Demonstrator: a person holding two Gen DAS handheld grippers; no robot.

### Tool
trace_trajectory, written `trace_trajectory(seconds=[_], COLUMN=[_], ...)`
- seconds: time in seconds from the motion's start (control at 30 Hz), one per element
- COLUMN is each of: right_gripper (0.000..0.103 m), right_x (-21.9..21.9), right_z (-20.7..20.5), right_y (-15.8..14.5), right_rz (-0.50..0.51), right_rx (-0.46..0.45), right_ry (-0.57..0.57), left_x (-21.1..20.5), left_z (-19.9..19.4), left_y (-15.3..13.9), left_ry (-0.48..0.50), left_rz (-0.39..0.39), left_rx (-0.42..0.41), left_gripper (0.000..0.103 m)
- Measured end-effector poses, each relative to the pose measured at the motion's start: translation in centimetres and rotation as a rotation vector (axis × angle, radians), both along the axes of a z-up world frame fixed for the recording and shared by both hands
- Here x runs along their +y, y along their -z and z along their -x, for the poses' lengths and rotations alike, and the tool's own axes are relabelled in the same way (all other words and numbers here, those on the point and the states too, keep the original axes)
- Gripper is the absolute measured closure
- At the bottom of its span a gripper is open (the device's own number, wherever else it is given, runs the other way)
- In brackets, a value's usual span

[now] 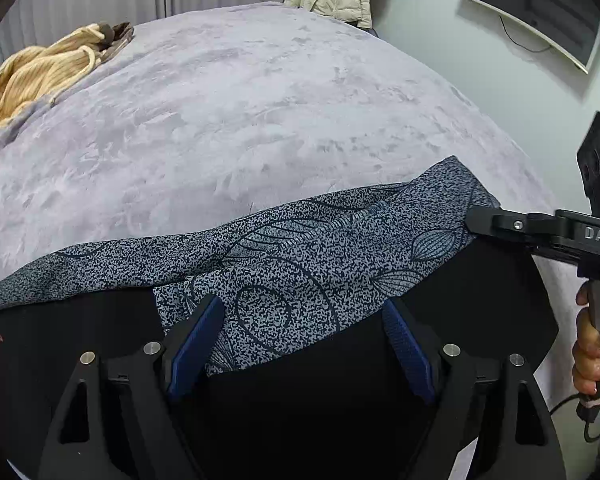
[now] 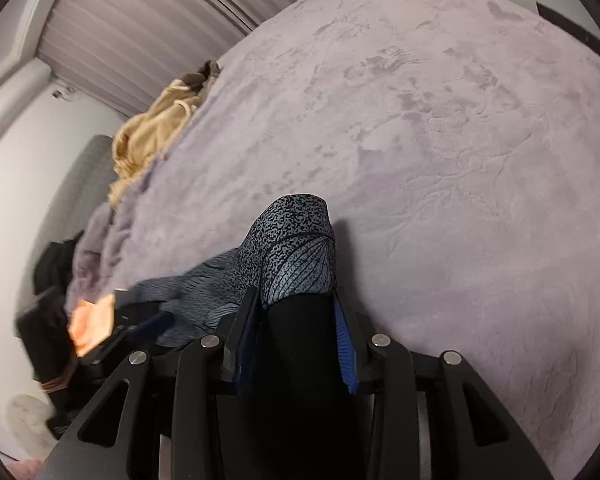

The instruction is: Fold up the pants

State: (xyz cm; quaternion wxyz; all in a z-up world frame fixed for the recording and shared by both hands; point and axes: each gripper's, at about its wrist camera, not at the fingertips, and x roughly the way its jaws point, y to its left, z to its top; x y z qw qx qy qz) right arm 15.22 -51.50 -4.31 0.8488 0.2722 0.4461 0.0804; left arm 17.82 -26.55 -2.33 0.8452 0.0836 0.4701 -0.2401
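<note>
**Both grippers at the pants' waistband, fold barely begun**

Nearest the left wrist camera, the left gripper (image 1: 300,340) stood with its jaws wide, the patterned waistband of the pants (image 1: 320,248) lying between the blue pads (image 1: 192,344) without either visibly pressing it. In the right wrist view the right gripper (image 2: 296,320) had its jaws narrowed around a bunched fold of black fabric and waistband; whether the pads truly pinched it I could not tell. The pants lay at the near edge of the lilac bedspread (image 1: 240,100), waistband running side to side across the left view, the black legs hidden below the grippers. Judging by this, no fold looked finished. Farther off lay a tan garment (image 1: 40,72).
</note>
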Motion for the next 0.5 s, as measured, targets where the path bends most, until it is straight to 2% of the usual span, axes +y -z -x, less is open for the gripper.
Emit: trace_trajectory(seconds=[0.03, 0.07, 0.17, 0.27, 0.33, 0.37, 0.43, 0.5], right_gripper=[0.059, 0.056, 0.053, 0.05, 0.05, 0.05, 0.05, 0.055], right_x=[0.6, 0.6, 0.2, 1.0, 1.5, 1.9, 2.7, 3.7], right_z=[-0.3, -0.4, 0.4, 1.6, 2.8, 3.3, 5.1, 6.2], right_y=[0.8, 1.5, 1.6, 0.1, -1.3, -1.9, -4.0, -5.8], right_rz=[0.053, 0.053, 0.011, 0.082, 0.148, 0.175, 0.223, 0.245], right_rx=[0.02, 0.023, 0.005, -0.005, -0.014, -0.031, -0.105, -0.166], right_ry=[0.01, 0.025, 0.083, 0.1, 0.126, 0.142, 0.167, 0.15], left_x=[-0.2, -0.2, 0.5, 1.6, 3.2, 3.7, 4.8, 4.9], left_z=[0.4, 0.8, 1.2, 1.0, 0.4, 0.2, -0.4, -0.3], left_y=[0.2, 0.4, 0.4, 0.3, 0.5, 0.7, 1.5, 1.6], left_ry=[0.006, 0.012, 0.024, -0.003, -0.02, -0.038, -0.064, -0.061], left_rz=[-0.028, -0.047, -0.034, -0.035, 0.024, 0.019, 0.077, 0.086], left_rx=[-0.024, -0.042, -0.052, -0.028, 0.01, 0.023, 0.088, 0.086], left_gripper=[0.02, 0.02, 0.02, 0.016, 0.016, 0.015, 0.011, 0.011])
